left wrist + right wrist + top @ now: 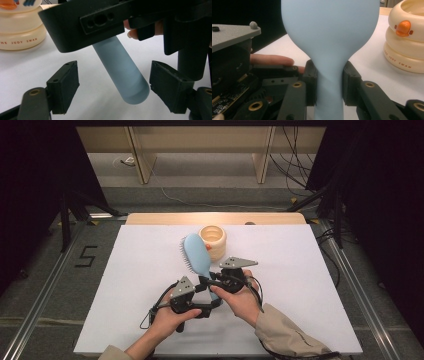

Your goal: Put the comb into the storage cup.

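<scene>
— While the right gripper (329, 86) clamps the neck of the light blue hairbrush (196, 254), where does the brush sit?

— Lifted off the white table (300, 285), near the middle. Its head points far, its bristles face left, and its handle runs back toward the person's hands.

— And the left gripper (113, 86)?

— Its jaws stand apart on either side of the rounded handle end (130, 82), neither pad touching it. It sits just left of the right gripper, close enough that the two nearly meet.

— Anything else on the table?

— A cream ringed cup with a duck face (213, 240) stands just beyond the brush head, slightly to the right, upright and apart from both grippers.
</scene>
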The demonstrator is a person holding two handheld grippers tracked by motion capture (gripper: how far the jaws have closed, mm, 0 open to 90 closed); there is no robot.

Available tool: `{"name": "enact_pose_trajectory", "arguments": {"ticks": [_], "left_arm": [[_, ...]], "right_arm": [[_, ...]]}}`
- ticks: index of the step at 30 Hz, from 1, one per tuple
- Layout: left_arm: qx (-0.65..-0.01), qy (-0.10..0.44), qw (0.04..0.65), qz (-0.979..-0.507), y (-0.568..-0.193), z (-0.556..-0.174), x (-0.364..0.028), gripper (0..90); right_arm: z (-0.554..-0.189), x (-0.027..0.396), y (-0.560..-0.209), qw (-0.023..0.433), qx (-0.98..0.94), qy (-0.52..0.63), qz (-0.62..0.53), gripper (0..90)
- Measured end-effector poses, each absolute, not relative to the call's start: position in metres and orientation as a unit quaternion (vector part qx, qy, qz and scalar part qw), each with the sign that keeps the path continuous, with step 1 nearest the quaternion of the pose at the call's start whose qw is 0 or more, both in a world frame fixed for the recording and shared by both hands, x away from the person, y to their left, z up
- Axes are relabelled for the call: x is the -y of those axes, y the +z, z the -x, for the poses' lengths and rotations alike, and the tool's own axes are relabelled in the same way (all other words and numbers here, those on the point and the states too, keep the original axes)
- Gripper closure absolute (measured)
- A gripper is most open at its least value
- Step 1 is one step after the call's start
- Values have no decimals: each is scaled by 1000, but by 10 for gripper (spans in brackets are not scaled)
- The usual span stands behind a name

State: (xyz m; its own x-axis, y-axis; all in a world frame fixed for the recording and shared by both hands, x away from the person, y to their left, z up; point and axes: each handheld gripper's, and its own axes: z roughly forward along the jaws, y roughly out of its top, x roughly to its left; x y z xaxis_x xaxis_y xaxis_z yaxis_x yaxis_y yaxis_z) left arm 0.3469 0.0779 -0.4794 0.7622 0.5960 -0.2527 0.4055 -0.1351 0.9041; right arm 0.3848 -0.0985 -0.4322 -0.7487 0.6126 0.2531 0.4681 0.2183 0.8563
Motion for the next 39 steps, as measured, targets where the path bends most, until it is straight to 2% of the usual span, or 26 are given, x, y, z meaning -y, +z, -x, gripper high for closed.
{"name": "enact_pose_trajectory", "arguments": {"ticks": [15,17,31,34,39], "left_arm": [[-334,78,576,-742,-480,-347,-75,338],[-337,79,580,-738,-480,-348,-75,376],[-346,73,588,-727,-481,-348,-76,478],[-350,73,593,-721,-480,-348,-76,543],[-359,67,598,-713,-481,-349,-77,571]], "right_arm": [[-384,98,-432,74,-775,523,-346,701],[-384,98,-432,75,-775,523,-346,701],[-384,98,-433,79,-774,524,-346,701],[-383,97,-433,80,-775,524,-343,701],[-383,97,-433,84,-775,525,-342,701]]}}
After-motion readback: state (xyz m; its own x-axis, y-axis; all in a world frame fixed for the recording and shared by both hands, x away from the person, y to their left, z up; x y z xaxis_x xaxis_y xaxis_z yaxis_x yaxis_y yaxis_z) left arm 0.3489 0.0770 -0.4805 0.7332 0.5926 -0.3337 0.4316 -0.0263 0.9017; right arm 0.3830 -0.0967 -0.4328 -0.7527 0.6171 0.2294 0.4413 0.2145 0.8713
